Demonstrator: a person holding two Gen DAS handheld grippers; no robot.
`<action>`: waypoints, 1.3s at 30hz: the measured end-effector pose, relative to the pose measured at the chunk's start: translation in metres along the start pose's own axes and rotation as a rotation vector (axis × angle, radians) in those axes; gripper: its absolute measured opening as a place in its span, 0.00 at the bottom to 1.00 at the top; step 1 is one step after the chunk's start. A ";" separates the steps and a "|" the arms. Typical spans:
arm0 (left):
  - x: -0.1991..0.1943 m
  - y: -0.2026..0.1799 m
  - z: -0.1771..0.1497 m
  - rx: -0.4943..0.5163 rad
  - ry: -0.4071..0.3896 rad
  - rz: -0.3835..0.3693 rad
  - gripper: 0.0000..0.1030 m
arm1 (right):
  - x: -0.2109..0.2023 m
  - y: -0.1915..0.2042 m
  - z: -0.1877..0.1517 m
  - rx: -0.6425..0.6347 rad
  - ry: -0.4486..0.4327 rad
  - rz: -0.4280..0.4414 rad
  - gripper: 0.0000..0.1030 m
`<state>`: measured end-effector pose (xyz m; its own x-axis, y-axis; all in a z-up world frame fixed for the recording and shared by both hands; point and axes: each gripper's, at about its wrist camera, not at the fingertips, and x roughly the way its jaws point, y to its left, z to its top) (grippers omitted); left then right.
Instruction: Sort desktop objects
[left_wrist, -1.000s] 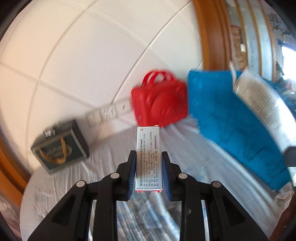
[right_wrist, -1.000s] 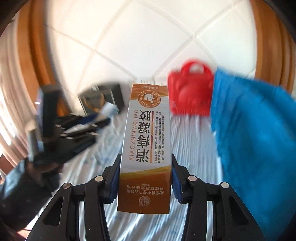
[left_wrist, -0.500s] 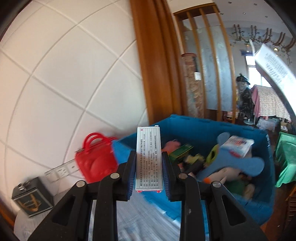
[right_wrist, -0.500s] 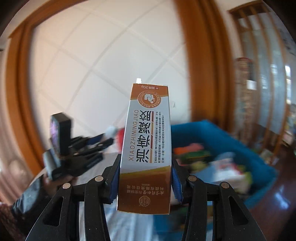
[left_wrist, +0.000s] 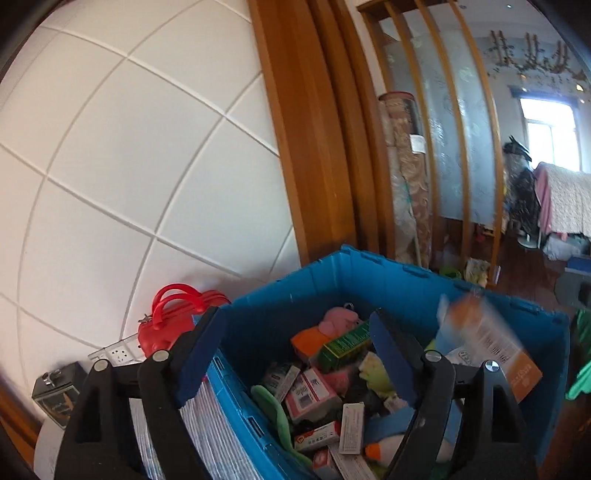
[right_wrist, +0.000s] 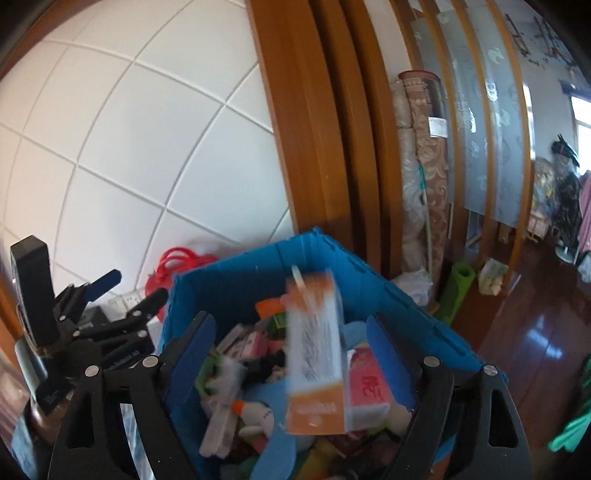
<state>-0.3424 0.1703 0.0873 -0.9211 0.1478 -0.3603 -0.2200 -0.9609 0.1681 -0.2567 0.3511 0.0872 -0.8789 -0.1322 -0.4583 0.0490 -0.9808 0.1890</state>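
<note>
Only from the right wrist do the left tongs (right_wrist: 127, 291) show, spread.

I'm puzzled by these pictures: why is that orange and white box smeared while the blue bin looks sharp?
Right wrist view: the orange and white box is motion-blurred, loose between open jaws above the sharp blue bin. Left wrist view: the same box is smeared too; the wall tile lines curve from fisheye distortion, and the window is washed out.

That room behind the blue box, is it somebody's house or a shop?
Probably a home, though I can't be sure. There's a shiny wooden floor, a wood-framed glass screen, a sunny window, and a blue bin of toys and small boxes.
</note>
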 end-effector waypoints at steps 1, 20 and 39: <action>-0.002 0.001 -0.001 -0.004 -0.003 0.017 0.78 | 0.002 -0.006 0.000 0.008 -0.001 0.019 0.86; -0.156 0.040 -0.127 -0.064 -0.063 0.102 0.79 | -0.111 0.070 -0.110 -0.097 -0.157 -0.033 0.98; -0.287 0.030 -0.217 -0.134 -0.002 0.203 0.80 | -0.178 0.099 -0.225 -0.107 -0.023 -0.042 0.99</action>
<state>-0.0147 0.0485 -0.0038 -0.9426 -0.0517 -0.3299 0.0147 -0.9934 0.1136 0.0116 0.2455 -0.0083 -0.8917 -0.0882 -0.4440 0.0608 -0.9953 0.0755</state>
